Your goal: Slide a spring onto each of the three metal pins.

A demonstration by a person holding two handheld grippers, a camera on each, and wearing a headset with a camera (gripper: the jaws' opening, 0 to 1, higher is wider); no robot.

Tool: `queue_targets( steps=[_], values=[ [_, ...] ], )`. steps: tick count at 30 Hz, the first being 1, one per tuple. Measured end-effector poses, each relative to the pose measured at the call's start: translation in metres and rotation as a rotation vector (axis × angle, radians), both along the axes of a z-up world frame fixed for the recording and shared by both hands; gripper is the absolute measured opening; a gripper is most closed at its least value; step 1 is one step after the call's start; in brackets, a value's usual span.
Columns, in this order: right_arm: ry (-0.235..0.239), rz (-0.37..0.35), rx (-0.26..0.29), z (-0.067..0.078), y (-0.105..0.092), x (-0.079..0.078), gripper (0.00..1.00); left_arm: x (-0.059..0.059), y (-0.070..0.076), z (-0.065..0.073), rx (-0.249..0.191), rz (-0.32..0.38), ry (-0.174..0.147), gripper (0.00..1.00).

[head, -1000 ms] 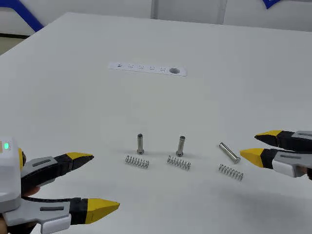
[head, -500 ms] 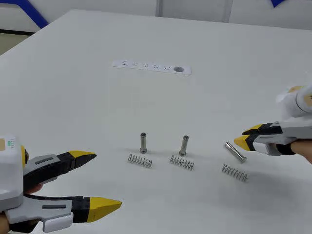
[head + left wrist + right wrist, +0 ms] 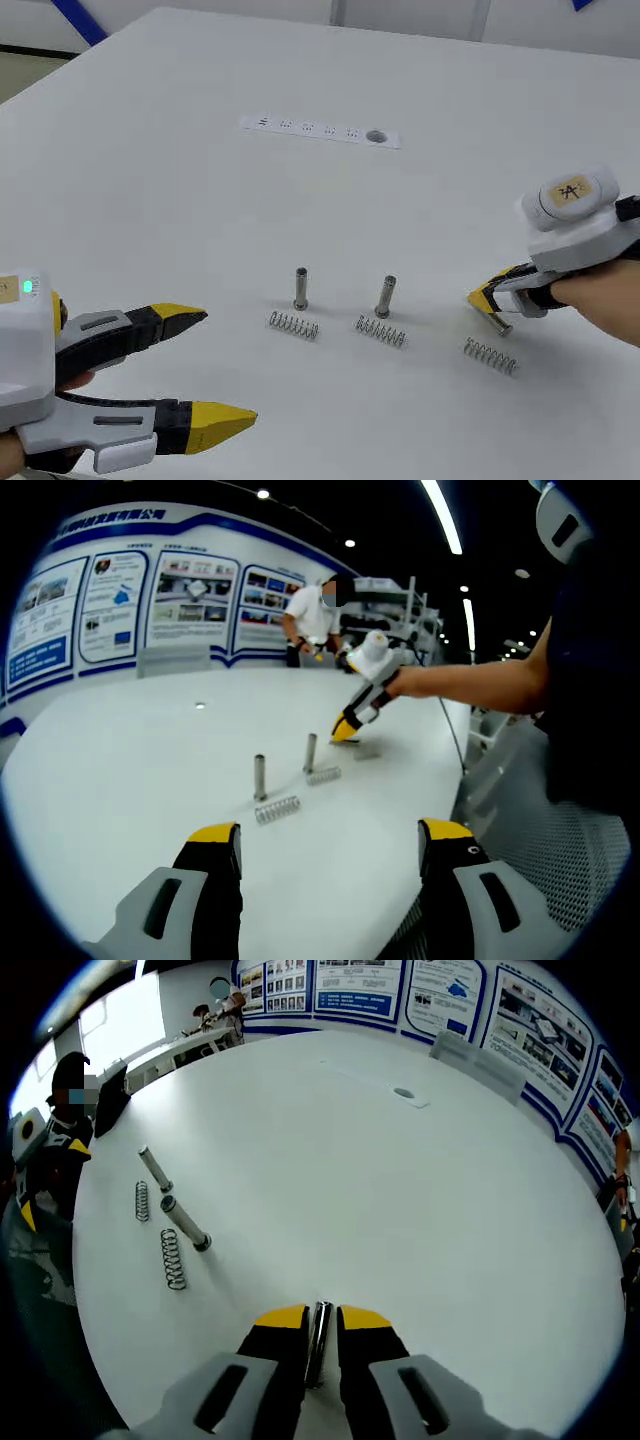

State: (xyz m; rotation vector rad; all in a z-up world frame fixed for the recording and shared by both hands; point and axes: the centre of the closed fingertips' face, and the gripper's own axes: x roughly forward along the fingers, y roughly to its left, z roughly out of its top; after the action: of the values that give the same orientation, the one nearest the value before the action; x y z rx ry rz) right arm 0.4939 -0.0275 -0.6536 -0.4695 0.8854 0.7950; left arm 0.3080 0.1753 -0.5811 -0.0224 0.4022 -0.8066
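Two metal pins [image 3: 301, 288] [image 3: 386, 296] stand upright on the white table, each with a spring [image 3: 294, 324] [image 3: 381, 331] lying in front of it. The third pin [image 3: 498, 323] lies flat at the right, behind the third spring [image 3: 490, 356]. My right gripper [image 3: 481, 298] is down at this pin. In the right gripper view the pin [image 3: 320, 1332] sits between the jaws of the right gripper [image 3: 312, 1320], which are shut on it. My left gripper [image 3: 215, 368] hovers open at the near left, holding nothing, its jaws [image 3: 330, 835] wide apart and facing the left pin [image 3: 260, 777].
A white power strip [image 3: 320, 130] is set into the table [image 3: 150, 180] farther back. The table's near edge runs close below the left gripper. A person [image 3: 315, 620] stands beyond the far end of the table.
My right gripper has moved left and down from beside the lying pin and closed on it. The left gripper has stayed open in place. The head camera has shifted slightly.
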Motion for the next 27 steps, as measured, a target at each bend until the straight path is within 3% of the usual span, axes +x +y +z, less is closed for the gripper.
queue_targets(
  steps=[12,22,27],
  values=[
    [0.059,-0.016,-0.017,-0.0087,-0.0007,-0.0003,0.10,-0.0006,-0.0020,0.0002,0.003,-0.012,-0.004,0.73],
    [0.053,0.012,-0.084,-0.0095,0.0010,-0.0018,0.09,-0.0011,-0.0030,-0.0002,0.006,-0.018,-0.003,0.71],
    [0.058,-0.020,-0.056,-0.0094,-0.0012,-0.0011,0.09,-0.0014,-0.0035,-0.0001,0.005,-0.022,-0.002,0.70]
  ],
)
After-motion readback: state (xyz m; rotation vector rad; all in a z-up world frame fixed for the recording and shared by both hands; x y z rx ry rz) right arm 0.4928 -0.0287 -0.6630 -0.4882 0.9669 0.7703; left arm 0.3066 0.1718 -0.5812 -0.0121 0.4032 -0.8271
